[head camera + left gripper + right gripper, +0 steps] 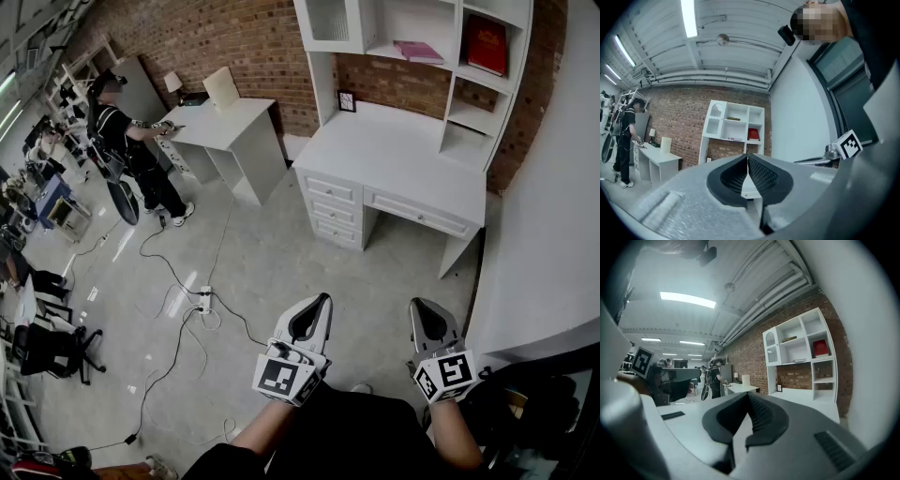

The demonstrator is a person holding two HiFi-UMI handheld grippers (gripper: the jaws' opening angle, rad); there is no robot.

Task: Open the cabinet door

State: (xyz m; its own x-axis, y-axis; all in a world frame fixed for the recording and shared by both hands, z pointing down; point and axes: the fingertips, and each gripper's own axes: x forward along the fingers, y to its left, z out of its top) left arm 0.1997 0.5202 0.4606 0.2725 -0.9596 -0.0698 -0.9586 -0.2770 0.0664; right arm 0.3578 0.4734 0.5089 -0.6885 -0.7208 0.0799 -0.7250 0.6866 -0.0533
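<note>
Left jaws: your left gripper (pixel 321 300) is closed, pads meeting, nothing between them.
Right jaws: your right gripper (pixel 419 306) is closed too, and empty.
Cabinet door: the cabinet door (pixel 328 19) is glass-fronted, at the hutch's (pixel 487 103) top-left corner, well apart from both jaws, ahead of you.
Desk: the white desk (pixel 394 155) stands under the hutch against a brick wall (pixel 216 37).
Room: cables (pixel 187 323) trail over the grey floor (pixel 272 272); a person (pixel 131 145) stands far left.

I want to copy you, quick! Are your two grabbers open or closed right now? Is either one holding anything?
Left gripper: closed, holding nothing.
Right gripper: closed, holding nothing.
</note>
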